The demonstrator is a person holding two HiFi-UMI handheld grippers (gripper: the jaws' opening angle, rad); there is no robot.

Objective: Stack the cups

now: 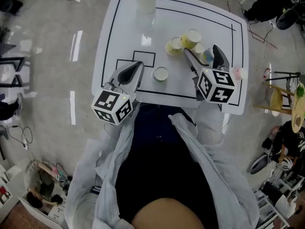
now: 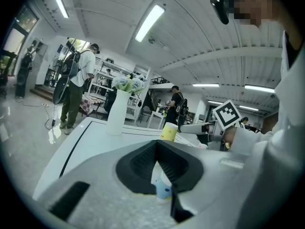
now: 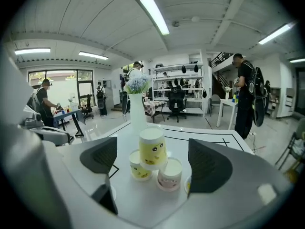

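Top yellow cup (image 3: pixel 152 149) — printed cartoon face.

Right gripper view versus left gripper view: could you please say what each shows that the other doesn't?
Only the right gripper view: the open jaws of the right tool, a pink cup and a lower yellow cup. Only the left gripper view: the shut jaws of the left tool, a bluish cup below its tips, the right tool's marker cube. Both: the top yellow cup, vase, table.
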